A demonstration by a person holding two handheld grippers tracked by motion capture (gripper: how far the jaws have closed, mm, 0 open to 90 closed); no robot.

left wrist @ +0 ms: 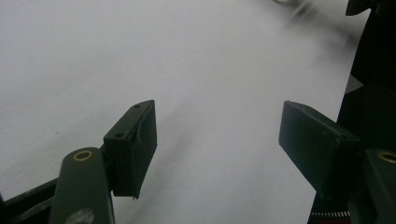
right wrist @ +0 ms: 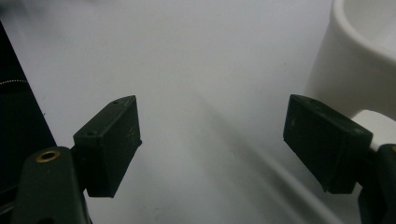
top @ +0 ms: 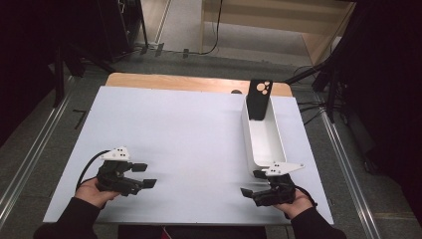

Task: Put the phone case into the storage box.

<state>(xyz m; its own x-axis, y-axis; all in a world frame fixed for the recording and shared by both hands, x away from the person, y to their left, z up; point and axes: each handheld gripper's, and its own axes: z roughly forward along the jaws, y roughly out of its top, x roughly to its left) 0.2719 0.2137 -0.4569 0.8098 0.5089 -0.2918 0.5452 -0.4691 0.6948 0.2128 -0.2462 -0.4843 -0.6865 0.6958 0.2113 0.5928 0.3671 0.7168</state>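
White table top (top: pixel 189 129) is lying bare under both claws. You're idling the left gripper (top: pixel 144 175) and right gripper (top: pixel 253 182) at the near edge, jaws apart on both, nothing between them. Looks like the step in hand is the approach. The white bin (top: pixel 262 137) is sitting just beyond your right gripper, with the black phone case (top: pixel 259 98) leaning upright at the bin's far end. Next you're probably reaching the right claw forward along the bin.

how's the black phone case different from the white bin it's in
The phone case is black, flat and thin, and leans upright at the bin's far end; the white bin is a long open box lying flat on the table. The case has round camera cutouts; the bin's walls are plain. Neither gripper touches either one.
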